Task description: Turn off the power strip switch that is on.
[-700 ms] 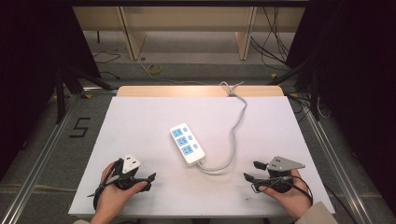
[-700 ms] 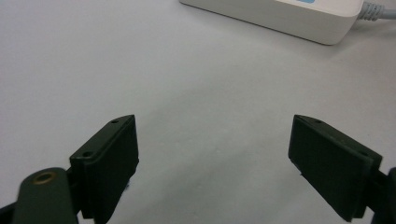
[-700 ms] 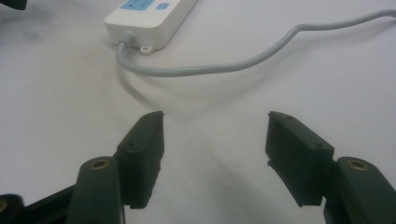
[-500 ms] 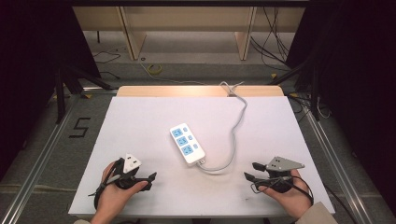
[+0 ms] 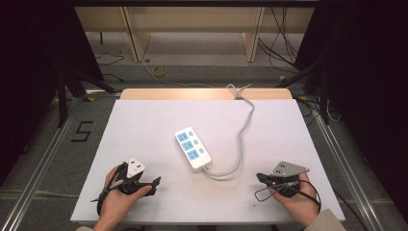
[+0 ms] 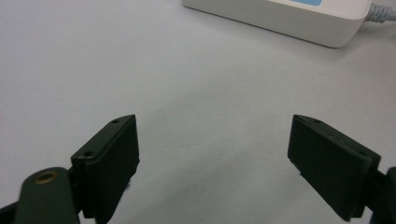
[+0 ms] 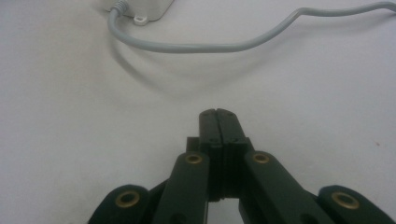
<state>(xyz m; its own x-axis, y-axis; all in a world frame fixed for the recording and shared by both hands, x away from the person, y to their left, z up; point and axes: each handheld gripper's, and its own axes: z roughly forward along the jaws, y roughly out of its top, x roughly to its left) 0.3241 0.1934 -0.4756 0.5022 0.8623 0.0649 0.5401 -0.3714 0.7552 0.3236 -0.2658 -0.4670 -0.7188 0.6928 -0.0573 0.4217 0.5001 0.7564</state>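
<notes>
A white power strip (image 5: 192,148) with blue sockets lies in the middle of the white table (image 5: 144,125). Its grey cable (image 5: 242,139) curls right and runs off the far edge. My left gripper (image 5: 155,186) rests near the front left, pointing right toward the strip. Its jaws stand wide open and empty in the left gripper view (image 6: 217,163), with the strip's side (image 6: 280,18) ahead. My right gripper (image 5: 260,177) sits at the front right, pointing left. There its jaws are pressed together on nothing (image 7: 218,116), a short way before the cable (image 7: 210,46) and the strip's end (image 7: 140,7).
A wooden board (image 5: 202,94) borders the table's far edge. Metal rails (image 5: 43,159) run along both sides, and a floor mark "5" (image 5: 82,131) lies to the left. Shelving legs and loose cables (image 5: 159,71) stand on the floor beyond.
</notes>
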